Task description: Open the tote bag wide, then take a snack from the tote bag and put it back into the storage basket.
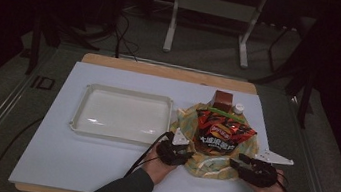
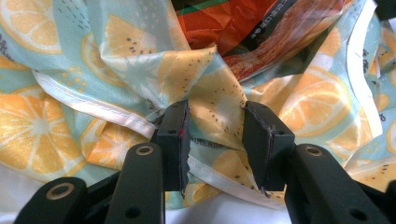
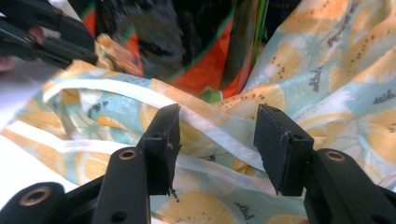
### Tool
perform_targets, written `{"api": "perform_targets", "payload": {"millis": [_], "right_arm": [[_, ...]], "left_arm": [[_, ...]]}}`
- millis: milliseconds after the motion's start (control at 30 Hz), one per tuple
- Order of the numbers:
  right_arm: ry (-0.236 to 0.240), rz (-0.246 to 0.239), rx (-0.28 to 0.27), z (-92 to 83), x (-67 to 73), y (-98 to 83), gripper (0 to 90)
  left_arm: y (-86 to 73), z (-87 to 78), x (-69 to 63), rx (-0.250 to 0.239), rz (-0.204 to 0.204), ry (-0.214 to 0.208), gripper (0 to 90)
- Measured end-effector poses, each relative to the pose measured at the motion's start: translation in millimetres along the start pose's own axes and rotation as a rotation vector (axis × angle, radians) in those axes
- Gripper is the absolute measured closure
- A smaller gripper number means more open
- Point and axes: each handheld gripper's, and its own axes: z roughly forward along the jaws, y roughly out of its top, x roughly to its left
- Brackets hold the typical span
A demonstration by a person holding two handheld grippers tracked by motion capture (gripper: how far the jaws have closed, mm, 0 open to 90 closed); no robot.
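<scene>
A cloth bag (image 1: pixel 208 169) printed with orange slices lies open at the table's right. In it are a red crisp packet (image 1: pixel 221 131), a brown box (image 1: pixel 222 101) and a white-capped bottle (image 1: pixel 239 108). My left gripper (image 1: pixel 189 154) is at the bag's front left edge. In the left gripper view the gripper (image 2: pixel 215 135) is shut on a bunched fold of the bag (image 2: pixel 56 126), with the packet (image 2: pixel 261 28) behind. My right gripper (image 1: pixel 235 161) is at the front right edge. In its own view it (image 3: pixel 217 140) stands open around the bag's white hem (image 3: pixel 219 135), pads apart from the cloth.
A shallow white tray (image 1: pixel 128 91) sits left of the bag on the white board (image 1: pixel 98 166) that covers the wooden table. White frame legs (image 1: pixel 171 25) stand on the floor beyond the table's far edge.
</scene>
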Motion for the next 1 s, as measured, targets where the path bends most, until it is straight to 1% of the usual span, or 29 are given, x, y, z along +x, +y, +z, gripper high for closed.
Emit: {"api": "perform_targets", "payload": {"millis": [67,267,433,467,500,567,733,867,1000], "right_arm": [[0.0,0.001,0.001,-2.7,1.2,1.6,50.4],[0.006,-0.022,0.011,-3.3,5.8,5.3,50.8],[0.009,-0.024,0.006,-5.7,7.1,8.2,51.3],[0.023,-0.022,-0.002,-7.8,7.1,10.0,51.4],[0.021,-0.022,-0.004,-8.7,7.3,10.7,51.3],[0.029,-0.021,-0.009,-9.8,7.4,11.7,50.5],[0.032,-0.02,-0.002,-10.3,7.9,13.2,48.7],[0.03,-0.031,0.001,-11.7,8.3,16.6,47.3],[0.045,-0.039,-0.009,-15.1,8.3,21.1,46.4]], "left_arm": [[0.1,0.2,0.1,0.003,-0.001,0.0,60.7],[0.1,0.2,0.2,0.005,0.0,0.001,60.4],[0.2,0.3,0.2,0.008,0.002,0.001,60.3],[0.2,0.3,0.2,0.008,0.002,0.001,60.2],[0.2,0.3,0.2,0.008,0.002,0.001,60.1],[0.2,0.3,0.2,0.008,0.002,0.001,60.1],[0.3,0.5,0.2,0.01,0.004,0.0,60.0],[0.4,0.6,0.1,0.013,0.007,0.0,59.8],[0.3,0.6,-0.2,0.013,0.007,0.001,59.7]]}}
